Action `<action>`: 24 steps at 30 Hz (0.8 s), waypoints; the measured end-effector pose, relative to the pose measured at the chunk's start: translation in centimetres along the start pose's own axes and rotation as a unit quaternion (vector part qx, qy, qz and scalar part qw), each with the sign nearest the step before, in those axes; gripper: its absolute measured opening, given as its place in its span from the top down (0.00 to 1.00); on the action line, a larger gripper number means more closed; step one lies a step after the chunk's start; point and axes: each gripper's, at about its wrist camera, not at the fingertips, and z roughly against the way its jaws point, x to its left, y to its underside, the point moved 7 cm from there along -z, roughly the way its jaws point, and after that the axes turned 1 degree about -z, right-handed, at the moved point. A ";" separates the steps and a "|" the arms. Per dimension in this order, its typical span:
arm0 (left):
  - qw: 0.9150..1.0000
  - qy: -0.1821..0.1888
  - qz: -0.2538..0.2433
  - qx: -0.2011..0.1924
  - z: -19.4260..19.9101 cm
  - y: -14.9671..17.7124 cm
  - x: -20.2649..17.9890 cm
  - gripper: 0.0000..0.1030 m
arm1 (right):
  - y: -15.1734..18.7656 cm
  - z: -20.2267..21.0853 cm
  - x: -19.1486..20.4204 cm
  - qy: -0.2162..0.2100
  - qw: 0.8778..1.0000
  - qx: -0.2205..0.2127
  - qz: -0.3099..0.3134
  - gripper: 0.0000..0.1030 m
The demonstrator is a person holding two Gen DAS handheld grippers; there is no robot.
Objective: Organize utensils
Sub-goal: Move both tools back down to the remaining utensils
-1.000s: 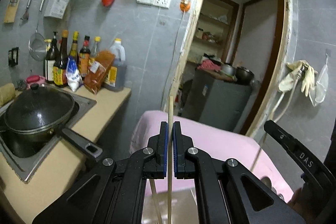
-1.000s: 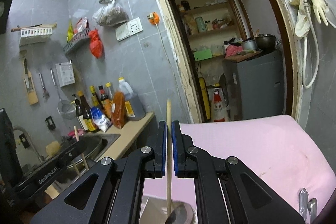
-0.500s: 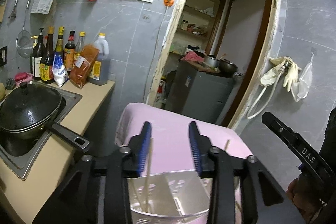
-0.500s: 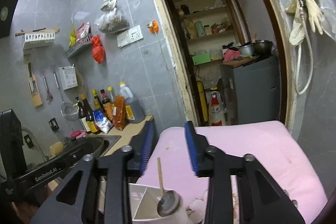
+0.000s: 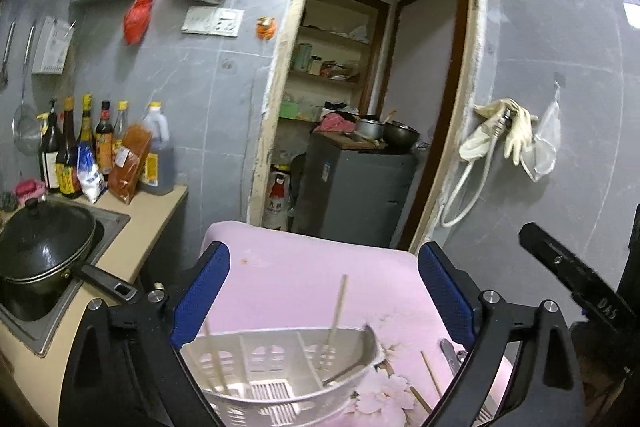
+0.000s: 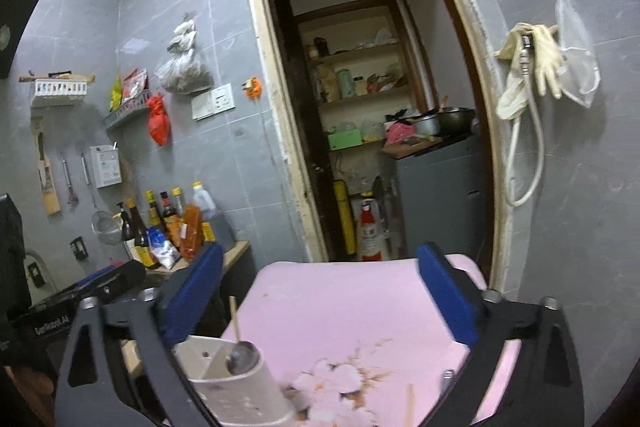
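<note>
Pink floral cloth (image 5: pixel 304 283) covers the table — grey tiled walls (image 5: pixel 208 95) behind; both fingers pairs just spread, empty.

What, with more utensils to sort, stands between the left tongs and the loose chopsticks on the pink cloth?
Nothing visible. The left tongs are open and empty; the loose chopsticks lie bare beside the white basket.

One white holder (image 5: pixel 280 367), three chopsticks inside, two chopsticks on the pink cloth (image 5: pixel 304 279)
</note>
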 end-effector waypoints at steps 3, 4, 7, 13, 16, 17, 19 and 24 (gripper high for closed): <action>1.000 0.003 -0.008 0.000 0.1 0.7 -1.7 0.11 | 0.0 1.3 -1.5 0.012 1.000 -0.003 0.003 0.00; 1.000 0.005 -0.010 0.000 0.1 1.0 -2.2 0.11 | 0.0 1.7 -2.0 0.017 1.000 -0.002 0.005 0.00; 1.000 0.007 -0.020 0.007 -0.1 1.8 -3.9 0.10 | 0.2 2.9 -3.5 0.029 1.000 0.000 0.008 0.00; 0.999 0.020 -0.025 0.030 -0.6 3.8 -6.8 0.09 | 0.7 4.7 -6.7 0.060 0.998 0.012 0.012 0.00; 0.998 0.029 -0.026 0.048 -1.1 5.1 -8.2 0.09 | 1.3 5.2 -8.6 0.075 0.997 0.025 0.012 0.00; 0.998 0.031 -0.026 0.054 -1.2 5.6 -8.7 0.09 | 1.6 5.3 -9.3 0.081 0.996 0.031 0.010 0.00; 0.997 0.035 -0.030 0.066 -1.7 6.6 -9.6 0.09 | 2.1 5.6 -10.5 0.090 0.995 0.038 0.009 0.00; 0.993 0.039 -0.040 0.101 -3.2 9.4 -11.1 0.09 | 3.9 5.7 -13.2 0.109 0.992 0.067 0.006 0.00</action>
